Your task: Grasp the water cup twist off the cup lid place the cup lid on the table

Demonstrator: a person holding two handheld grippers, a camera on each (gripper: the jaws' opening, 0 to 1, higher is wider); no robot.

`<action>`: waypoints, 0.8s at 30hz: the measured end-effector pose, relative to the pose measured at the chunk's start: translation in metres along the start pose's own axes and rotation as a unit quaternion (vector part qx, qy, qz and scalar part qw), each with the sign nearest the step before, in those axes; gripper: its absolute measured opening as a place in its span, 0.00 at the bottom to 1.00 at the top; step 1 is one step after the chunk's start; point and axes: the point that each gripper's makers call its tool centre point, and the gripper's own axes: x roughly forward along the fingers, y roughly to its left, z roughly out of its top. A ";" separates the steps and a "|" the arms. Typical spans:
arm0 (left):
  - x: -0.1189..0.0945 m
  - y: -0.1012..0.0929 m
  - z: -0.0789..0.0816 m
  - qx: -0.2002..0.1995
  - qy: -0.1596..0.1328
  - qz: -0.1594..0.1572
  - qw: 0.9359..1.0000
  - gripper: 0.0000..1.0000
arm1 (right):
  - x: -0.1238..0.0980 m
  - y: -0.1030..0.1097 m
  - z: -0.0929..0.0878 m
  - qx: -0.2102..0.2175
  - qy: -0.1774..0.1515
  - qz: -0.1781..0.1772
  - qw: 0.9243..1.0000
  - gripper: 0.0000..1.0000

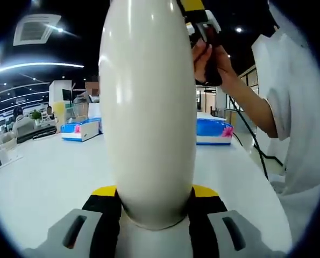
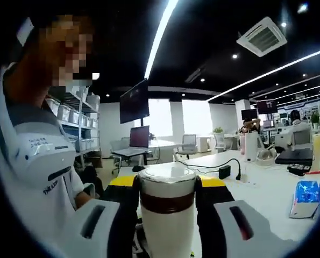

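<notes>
Evidently smooth, rigid, slippery: water cup (image 1: 147,113) clenched low in left tool (image 1: 154,207); cup lid (image 2: 166,173) at 12 o'clock gripped by right tool (image 2: 166,201); needs firm squeeze.

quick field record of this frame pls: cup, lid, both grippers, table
cup: white water cup held upright, body clamped between the left hand-held gripper jaws
lid: cup lid on the cup top, between the right hand-held gripper jaws; dark band just below it
lid seated or loose: cannot tell
right hand: hand grips the right tool above the cup
table: white table, blue packs lying on it behind the cup
task stage: both grasps made, lid not yet on the table
</notes>
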 end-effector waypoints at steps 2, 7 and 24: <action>0.000 0.000 0.000 0.000 0.000 0.000 1.000 0.51 | 0.000 0.001 0.000 -0.003 0.000 0.015 1.000 0.44; 0.000 0.000 0.000 0.000 0.000 -0.001 1.000 0.50 | -0.003 0.002 0.000 0.005 -0.001 0.058 0.998 0.44; 0.000 -0.001 0.000 0.000 0.000 0.001 1.000 0.50 | -0.006 0.009 -0.001 -0.012 0.034 0.152 0.988 0.44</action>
